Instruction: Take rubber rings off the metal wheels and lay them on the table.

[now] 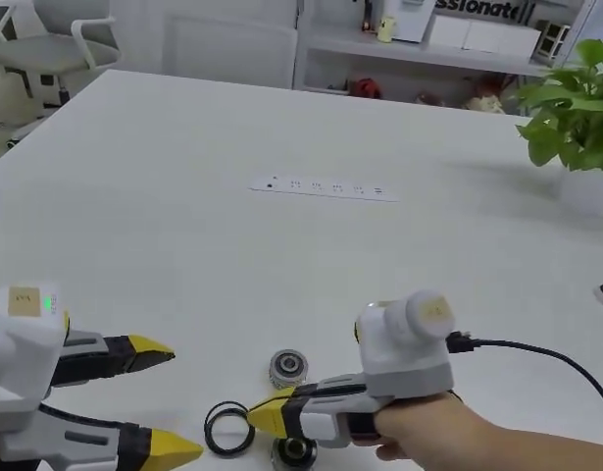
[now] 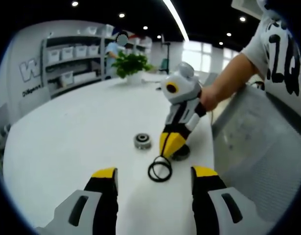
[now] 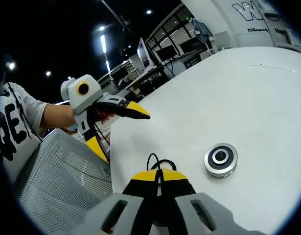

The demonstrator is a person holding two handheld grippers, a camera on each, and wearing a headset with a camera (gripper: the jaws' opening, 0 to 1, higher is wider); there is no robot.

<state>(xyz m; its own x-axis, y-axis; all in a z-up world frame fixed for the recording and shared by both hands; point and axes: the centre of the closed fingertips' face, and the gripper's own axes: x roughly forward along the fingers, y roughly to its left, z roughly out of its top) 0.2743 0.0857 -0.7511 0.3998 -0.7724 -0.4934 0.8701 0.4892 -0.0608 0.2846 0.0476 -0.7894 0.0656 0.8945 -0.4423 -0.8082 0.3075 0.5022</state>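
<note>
Head view: a white table [image 1: 311, 118] with a power strip [image 1: 326, 186] well beyond the work; at bottom left the left gripper [image 1: 169, 400] has its yellow-tipped jaws spread wide with nothing between them; at bottom centre a hand [image 1: 428, 432] holds the right gripper [image 1: 264, 417], jaws pressed together on the edge of a black rubber ring [image 1: 226, 430] looped on the table; a bare metal wheel [image 1: 288, 366] sits just beyond, and a darker second wheel [image 1: 296, 452] lies beneath the right gripper, perhaps with its ring on; Left gripper view: the rubber ring [image 2: 160, 171] lies ahead of the spread jaws, the right gripper [image 2: 172, 144] at its far edge, the bare metal wheel [image 2: 143, 141] near; Right gripper view: closed jaws with the rubber ring [image 3: 157, 161] poking from the tips, the bare metal wheel [image 3: 220, 159] to one side, the left gripper [image 3: 120, 131] open beyond; likely risks: the soft ring may cling to the pads or spring away on release, and a nudge could send either loose wheel rolling
</note>
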